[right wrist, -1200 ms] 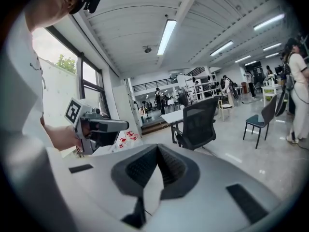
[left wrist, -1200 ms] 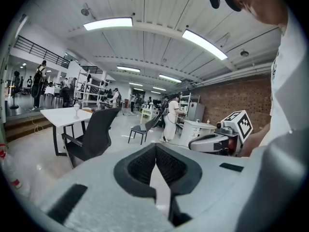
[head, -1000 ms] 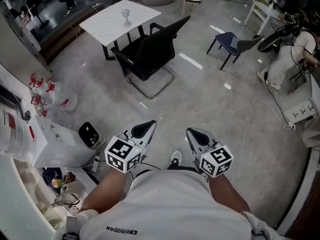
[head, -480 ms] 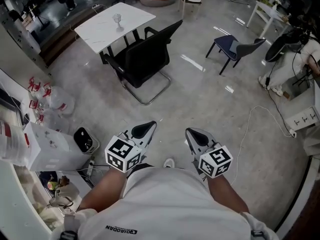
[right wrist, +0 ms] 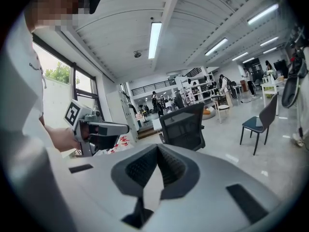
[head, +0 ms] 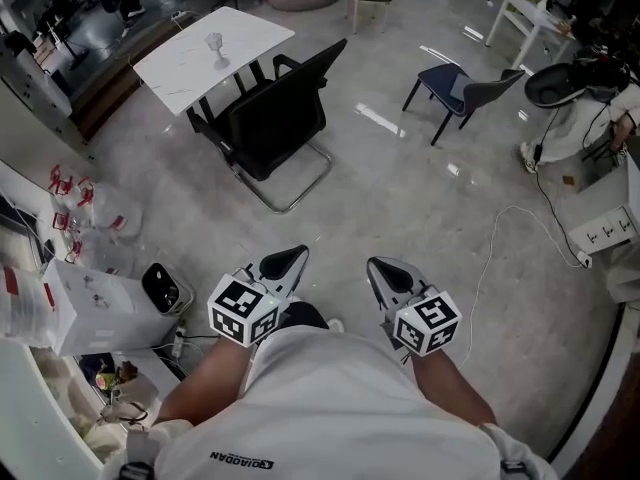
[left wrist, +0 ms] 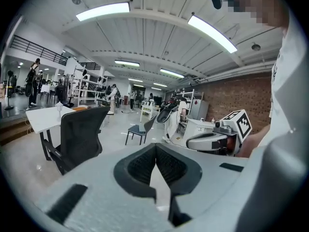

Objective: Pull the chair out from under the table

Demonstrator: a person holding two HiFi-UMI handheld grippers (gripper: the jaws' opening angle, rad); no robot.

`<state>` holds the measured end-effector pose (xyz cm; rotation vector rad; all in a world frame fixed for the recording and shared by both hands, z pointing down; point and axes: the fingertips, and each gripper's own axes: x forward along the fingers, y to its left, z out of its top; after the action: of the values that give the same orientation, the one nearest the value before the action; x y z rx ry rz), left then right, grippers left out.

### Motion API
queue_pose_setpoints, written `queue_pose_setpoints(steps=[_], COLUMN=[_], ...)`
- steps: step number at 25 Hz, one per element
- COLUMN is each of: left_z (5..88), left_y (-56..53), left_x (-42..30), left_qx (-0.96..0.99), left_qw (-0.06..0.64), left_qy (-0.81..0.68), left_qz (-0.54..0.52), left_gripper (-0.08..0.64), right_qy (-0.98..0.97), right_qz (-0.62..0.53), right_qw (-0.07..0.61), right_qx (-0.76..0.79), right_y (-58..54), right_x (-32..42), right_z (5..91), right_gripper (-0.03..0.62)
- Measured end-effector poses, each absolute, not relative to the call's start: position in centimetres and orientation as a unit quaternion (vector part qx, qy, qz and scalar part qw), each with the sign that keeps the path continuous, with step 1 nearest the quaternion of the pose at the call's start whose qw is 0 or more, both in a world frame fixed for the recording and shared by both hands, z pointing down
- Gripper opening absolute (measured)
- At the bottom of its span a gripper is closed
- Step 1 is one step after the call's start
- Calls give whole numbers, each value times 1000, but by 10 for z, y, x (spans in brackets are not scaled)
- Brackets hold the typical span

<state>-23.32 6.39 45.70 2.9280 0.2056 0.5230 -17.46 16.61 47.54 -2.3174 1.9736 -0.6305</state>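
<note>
A black mesh office chair (head: 275, 118) stands on the grey floor in front of a white marble-look table (head: 190, 53), its seat partly under the table edge. It also shows as a dark chair (left wrist: 79, 134) in the left gripper view and as the chair (right wrist: 183, 127) in the right gripper view. A small clear glass (head: 214, 43) stands on the table. My left gripper (head: 290, 256) and right gripper (head: 380, 266) are held close to my body, well short of the chair, both shut with nothing between their jaws.
A dark blue side chair (head: 465, 90) stands at the right. White boxes and a shelf (head: 75, 303) line the left, with a black bin (head: 165, 288) beside them. A white cable (head: 500, 238) trails over the floor at right. A person (head: 590, 118) sits at a desk far right.
The chair, table and floor have slid down and left in the head view; I have stepped closer to them. Both grippers stay shut in front of my body.
</note>
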Motion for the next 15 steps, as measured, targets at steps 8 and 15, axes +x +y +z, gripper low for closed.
queue_pose_setpoints(steps=[8, 15], left_z=[466, 469], left_y=[56, 23], left_x=[-198, -157], left_qx=[977, 978], left_qw=[82, 80], left_qy=[92, 88], left_qz=[175, 172], left_gripper=[8, 8], right_qy=[619, 619], right_qz=[-214, -219], right_qw=[12, -6], right_qx=[-755, -754], right_y=[162, 142], right_x=[-149, -117], right_z=[489, 492], right_gripper=[6, 6])
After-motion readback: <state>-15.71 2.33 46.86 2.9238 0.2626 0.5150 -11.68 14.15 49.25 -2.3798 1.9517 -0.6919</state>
